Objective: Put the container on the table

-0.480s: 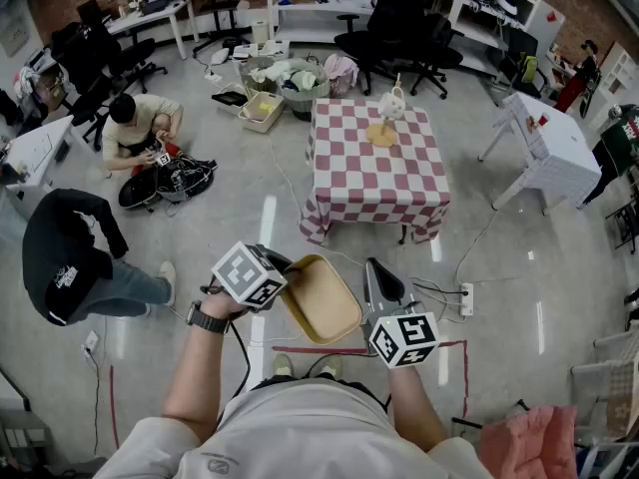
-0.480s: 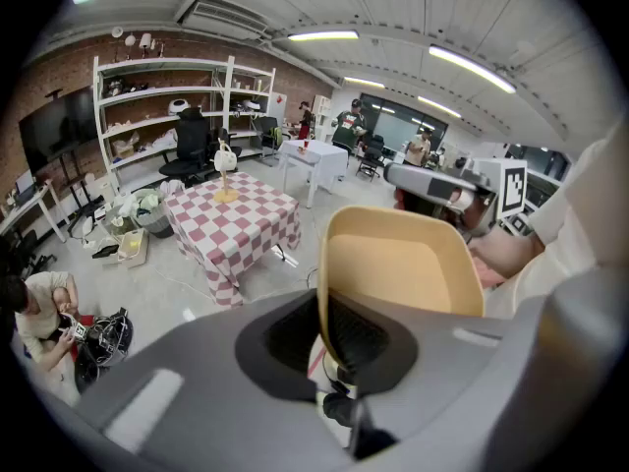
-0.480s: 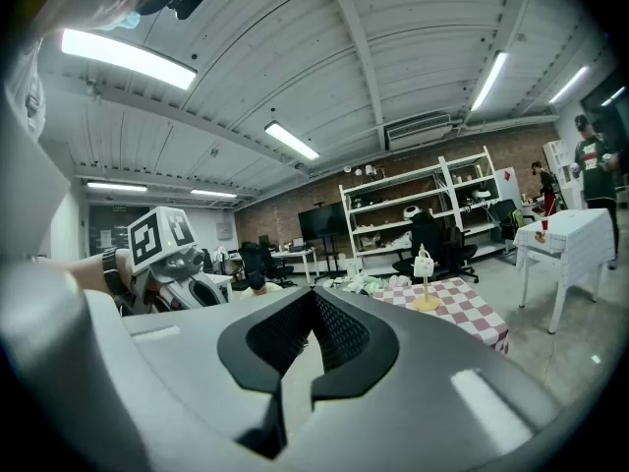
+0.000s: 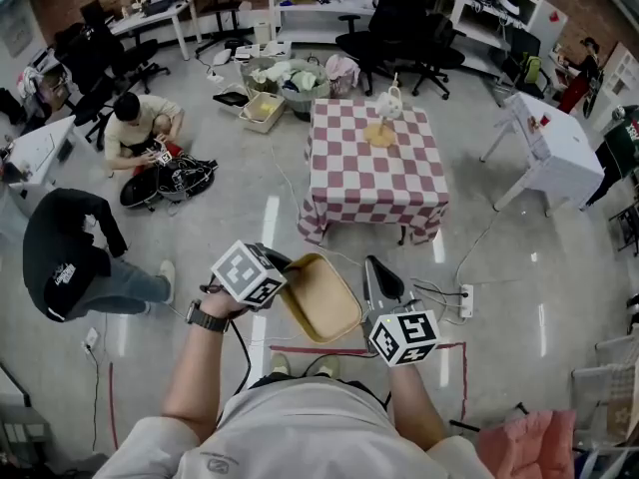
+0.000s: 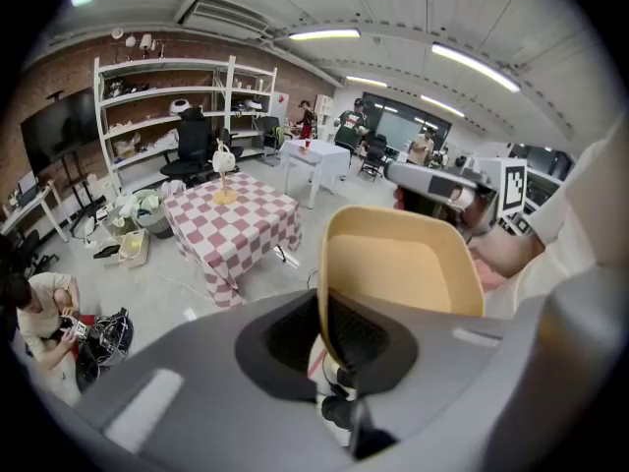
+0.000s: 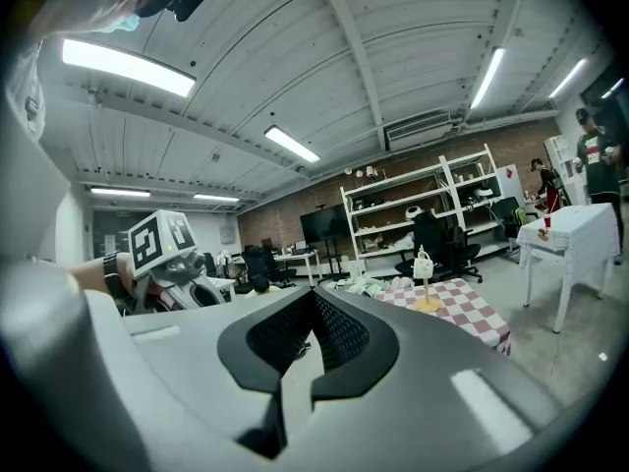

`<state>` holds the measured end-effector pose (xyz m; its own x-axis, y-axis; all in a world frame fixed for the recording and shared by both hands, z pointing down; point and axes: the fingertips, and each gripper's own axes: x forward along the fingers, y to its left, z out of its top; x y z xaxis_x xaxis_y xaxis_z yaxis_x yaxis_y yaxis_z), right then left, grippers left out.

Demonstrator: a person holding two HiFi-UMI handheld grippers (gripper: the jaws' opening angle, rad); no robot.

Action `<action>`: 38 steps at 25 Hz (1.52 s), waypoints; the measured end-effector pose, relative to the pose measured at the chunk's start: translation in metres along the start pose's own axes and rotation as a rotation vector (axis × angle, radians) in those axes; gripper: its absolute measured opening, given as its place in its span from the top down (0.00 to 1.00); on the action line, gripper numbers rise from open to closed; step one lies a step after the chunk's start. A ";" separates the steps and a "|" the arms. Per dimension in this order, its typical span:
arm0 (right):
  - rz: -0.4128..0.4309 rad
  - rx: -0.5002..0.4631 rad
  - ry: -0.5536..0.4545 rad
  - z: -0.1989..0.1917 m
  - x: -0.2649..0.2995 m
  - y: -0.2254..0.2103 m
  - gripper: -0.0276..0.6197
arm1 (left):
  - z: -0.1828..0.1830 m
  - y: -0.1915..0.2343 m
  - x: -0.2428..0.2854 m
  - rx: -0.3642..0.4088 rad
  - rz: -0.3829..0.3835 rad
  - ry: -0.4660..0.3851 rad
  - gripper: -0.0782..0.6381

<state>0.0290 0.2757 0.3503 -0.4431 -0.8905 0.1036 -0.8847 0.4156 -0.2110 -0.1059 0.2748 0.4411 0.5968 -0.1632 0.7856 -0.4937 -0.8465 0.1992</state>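
The container (image 4: 321, 297) is a shallow tan tray with rounded corners, held in the air in front of the person's chest. My left gripper (image 4: 285, 272) is shut on its left rim. In the left gripper view the container (image 5: 403, 264) stands up from between the jaws, which pinch its edge. My right gripper (image 4: 377, 279) hovers just right of the tray, shut with nothing in it, and its jaws meet in the right gripper view (image 6: 313, 347). The table (image 4: 374, 168) with a red and white checked cloth stands a few steps ahead.
A yellow stand with a small white object (image 4: 385, 120) sits at the table's far edge. A person crouches by a black bag (image 4: 140, 128) at left, and another sits nearer (image 4: 70, 257). A white folding table (image 4: 554, 153) stands at right. Office chairs (image 4: 399, 28) and shelves are behind. A power strip (image 4: 466, 299) lies on the floor.
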 end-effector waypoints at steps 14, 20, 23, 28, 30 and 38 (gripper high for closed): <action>0.038 -0.006 -0.052 0.017 -0.016 -0.035 0.94 | 0.018 -0.008 0.023 -0.032 0.045 0.020 0.87; 0.023 0.008 -0.061 0.022 -0.018 -0.052 0.94 | 0.033 -0.005 0.031 -0.026 0.042 0.023 0.87; 0.015 0.013 -0.061 0.022 -0.015 -0.058 0.94 | 0.039 -0.002 0.037 -0.024 0.036 0.026 0.87; -0.002 0.004 -0.063 0.024 0.002 -0.070 0.94 | 0.052 0.018 0.047 -0.014 0.025 0.024 0.87; -0.008 -0.001 -0.060 0.024 0.014 -0.073 0.94 | 0.057 0.028 0.053 -0.005 0.013 0.019 0.87; -0.044 -0.001 -0.037 0.023 0.085 -0.093 0.94 | 0.079 0.098 0.072 0.004 -0.025 0.039 0.87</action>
<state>0.0774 0.1572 0.3559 -0.3983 -0.9141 0.0766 -0.9034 0.3764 -0.2056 -0.0612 0.1396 0.4712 0.5841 -0.1224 0.8024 -0.4764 -0.8521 0.2168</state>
